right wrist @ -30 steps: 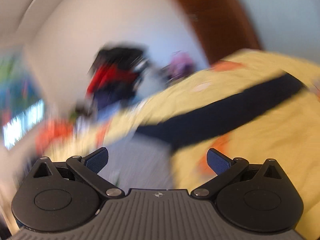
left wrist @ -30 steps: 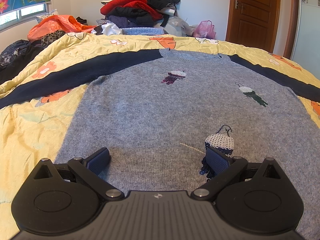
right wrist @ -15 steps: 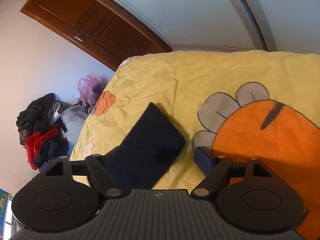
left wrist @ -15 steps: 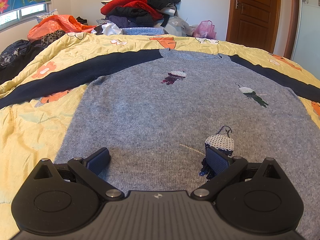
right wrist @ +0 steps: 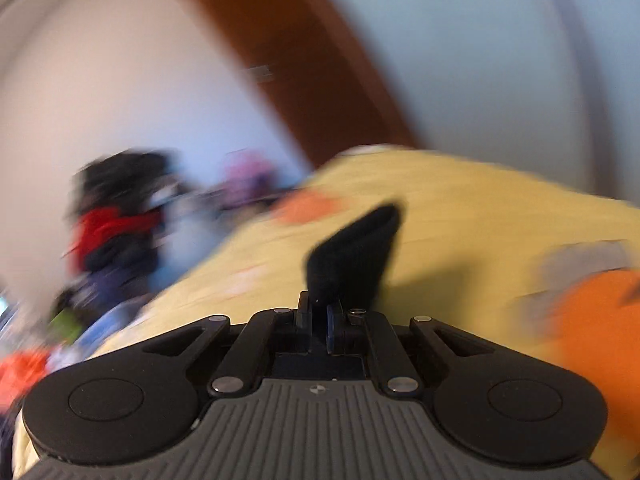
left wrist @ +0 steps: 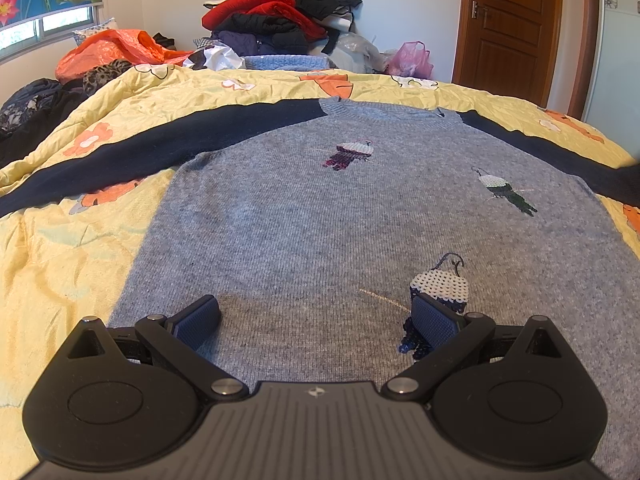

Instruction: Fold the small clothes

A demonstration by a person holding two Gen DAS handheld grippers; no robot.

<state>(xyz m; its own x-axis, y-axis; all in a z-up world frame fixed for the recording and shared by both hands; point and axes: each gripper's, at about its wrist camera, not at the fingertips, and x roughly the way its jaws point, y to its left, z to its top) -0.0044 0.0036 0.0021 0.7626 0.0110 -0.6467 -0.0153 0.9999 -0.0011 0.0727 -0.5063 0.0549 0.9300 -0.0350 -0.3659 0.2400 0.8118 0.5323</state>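
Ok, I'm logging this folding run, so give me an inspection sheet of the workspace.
Surface: yellow floral quilt, wrinkled.
Job's things: grey sweater spread flat; its right navy sleeve lifted at the cuff.
Clutter: heap of clothes, pink bag, orange bag.
Grippers: left gripper open over the hem; right gripper shut on the cuff.
Cables: nothing seen.
Surroundings: wooden door, window.

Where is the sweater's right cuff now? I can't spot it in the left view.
In the right wrist view, the dark cuff sits at centre, pinched in the right gripper jaws and raised above the yellow quilt.
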